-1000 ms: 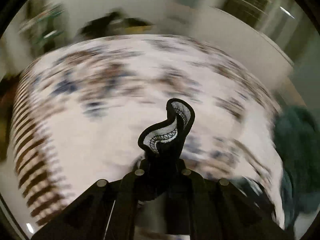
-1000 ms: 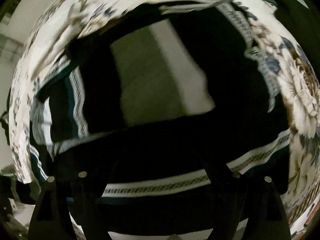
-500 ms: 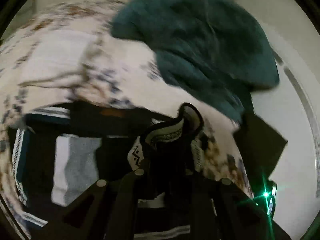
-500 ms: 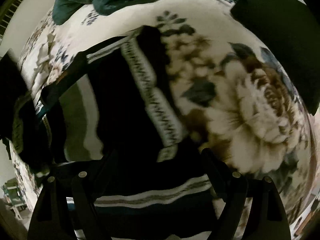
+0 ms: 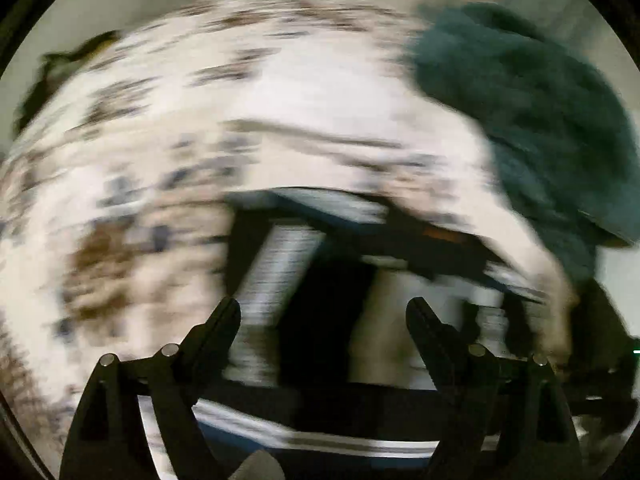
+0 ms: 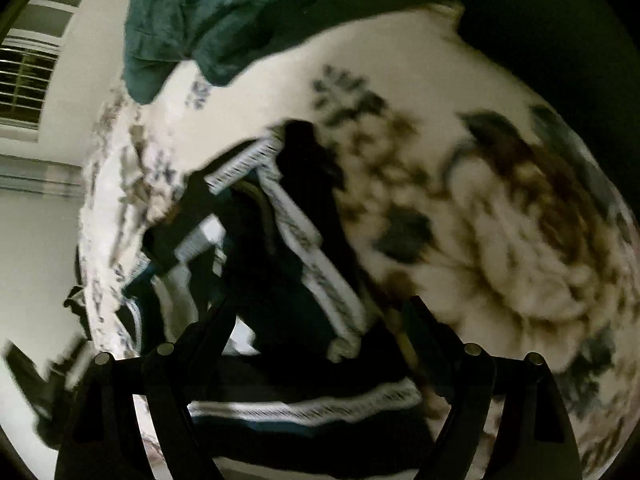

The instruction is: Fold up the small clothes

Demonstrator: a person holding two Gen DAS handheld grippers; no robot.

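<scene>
Floral bedspread [image 6: 460, 208] fills both views, teal blanket [image 6: 240, 12] heaped at far side; black garment [image 6: 288, 280] with white patterned bands lies bunched on the bedspread, partly doubled over, edges uneven, so fold looks started, not finished; left gripper [image 5: 322, 316] fingers wide apart, holding nothing; right gripper [image 6: 320, 316] likewise spread and empty above garment; left view badly blurred

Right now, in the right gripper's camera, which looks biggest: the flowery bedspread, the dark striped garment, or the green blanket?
1. Flowery bedspread
2. Dark striped garment, though it lies nearer the camera
3. Green blanket, cut off by the view's edge
</scene>
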